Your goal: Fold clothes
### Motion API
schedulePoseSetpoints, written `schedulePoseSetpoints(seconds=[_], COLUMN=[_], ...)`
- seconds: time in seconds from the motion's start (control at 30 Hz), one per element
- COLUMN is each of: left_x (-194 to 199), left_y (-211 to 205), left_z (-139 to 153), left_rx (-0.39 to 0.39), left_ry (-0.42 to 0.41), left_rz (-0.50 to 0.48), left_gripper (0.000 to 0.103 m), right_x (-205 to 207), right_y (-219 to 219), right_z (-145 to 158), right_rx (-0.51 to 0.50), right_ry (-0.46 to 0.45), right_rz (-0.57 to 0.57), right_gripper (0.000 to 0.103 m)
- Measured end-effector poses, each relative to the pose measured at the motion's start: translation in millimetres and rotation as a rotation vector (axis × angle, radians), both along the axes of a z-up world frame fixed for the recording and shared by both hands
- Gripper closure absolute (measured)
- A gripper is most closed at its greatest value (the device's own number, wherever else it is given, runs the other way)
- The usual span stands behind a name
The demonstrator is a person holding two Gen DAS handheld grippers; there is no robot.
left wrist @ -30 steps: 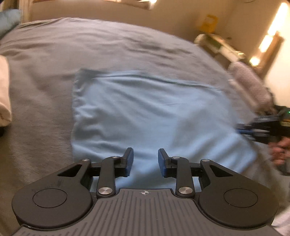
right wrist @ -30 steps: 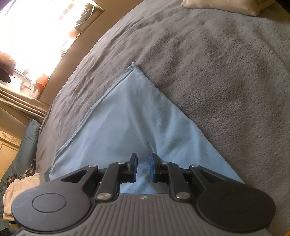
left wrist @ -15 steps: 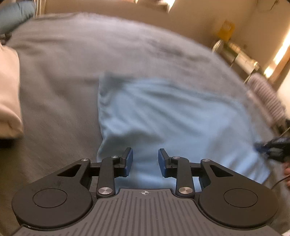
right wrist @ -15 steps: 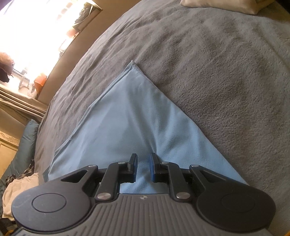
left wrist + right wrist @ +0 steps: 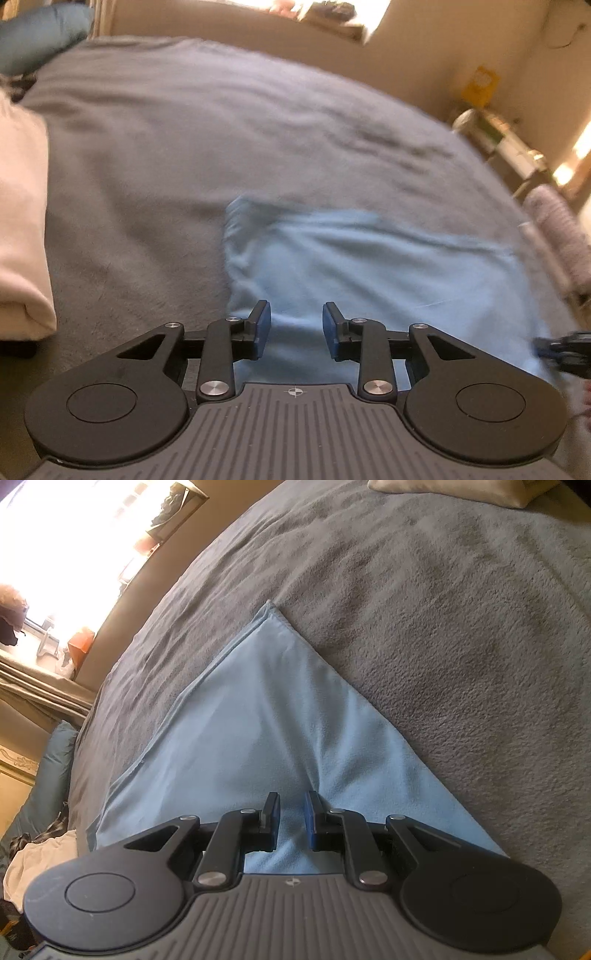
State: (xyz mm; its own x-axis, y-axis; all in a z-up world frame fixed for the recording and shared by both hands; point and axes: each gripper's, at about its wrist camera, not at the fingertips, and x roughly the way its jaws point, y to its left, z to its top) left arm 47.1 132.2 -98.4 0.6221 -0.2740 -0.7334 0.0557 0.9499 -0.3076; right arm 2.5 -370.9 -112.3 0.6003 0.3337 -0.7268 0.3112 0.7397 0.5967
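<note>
A light blue cloth lies flat on the grey bed blanket. My left gripper is open, hovering over the cloth's near edge close to its left side with nothing between its fingers. My right gripper is closed to a narrow gap at the cloth's near edge. Cloth fills the gap, and creases fan out from the pads. In the left wrist view the right gripper shows at the cloth's right near corner. The gripper bodies hide the cloth's near edge.
A cream folded item lies on the bed to the left. A teal pillow sits at the far left corner. White clothes are heaped beyond the cloth's left corner. A cream pillow is further off. Furniture stands past the bed's right side.
My left gripper has swung to the left, so the cloth now sits further right in its view and the cream item is closer. The right gripper and its hold are unchanged.
</note>
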Motion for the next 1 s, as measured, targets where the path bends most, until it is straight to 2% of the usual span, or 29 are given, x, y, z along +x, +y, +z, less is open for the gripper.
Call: schedulePoseSetpoints(seconds=[0.03, 0.07, 0.13, 0.17, 0.43, 0.53, 0.6, 0.67, 0.9, 0.97, 1.0], left_x=[3.5, 7.1, 14.6, 19.1, 55.0, 67.4, 70.3, 73.2, 83.2, 89.0, 92.7], left_y=[7.6, 14.5, 26.2, 26.3, 26.7, 26.4, 23.5, 20.5, 10.1, 12.0, 18.3], left_z=[-4.6, -4.4, -4.4, -5.2, -11.6, -13.5, -12.1, -10.7, -5.8, -11.1, -13.9], left_rx=[0.004, -0.026, -0.078, -0.081, -0.103, -0.112, -0.122, -0.131, -0.163, -0.16, -0.185], left_ry=[0.008, 0.009, 0.012, 0.011, 0.0, -0.003, -0.002, -0.002, 0.001, 0.006, 0.006], left_rz=[0.028, 0.047, 0.079, 0.08, 0.083, 0.082, 0.068, 0.053, 0.003, 0.027, 0.06], left_gripper=[0.078, 0.079, 0.076, 0.073, 0.073, 0.079, 0.079, 0.073, 0.072, 0.074, 0.075], right_x=[-0.1, -0.2, -0.4, -0.3, -1.6, -2.4, -3.0, -3.4, -3.5, -3.0, -3.1], right_y=[-0.1, -0.3, -0.7, -0.7, 0.8, 1.6, 2.1, 2.4, 2.7, 3.4, 3.4], right_z=[0.3, 0.4, 0.4, 0.4, 0.4, 0.4, 0.4, 0.3, -1.3, -0.5, -0.4], right_rx=[-0.001, 0.0, 0.001, 0.0, -0.001, -0.002, -0.002, -0.001, 0.005, 0.0, -0.001], right_ry=[0.0, 0.0, -0.001, -0.002, -0.002, -0.002, -0.002, -0.002, -0.001, -0.001, -0.002], right_rz=[0.002, 0.003, 0.004, 0.005, 0.004, 0.002, 0.001, 0.0, -0.004, 0.0, 0.0], right_gripper=[0.088, 0.088, 0.088, 0.088, 0.088, 0.088, 0.088, 0.088, 0.088, 0.088, 0.088])
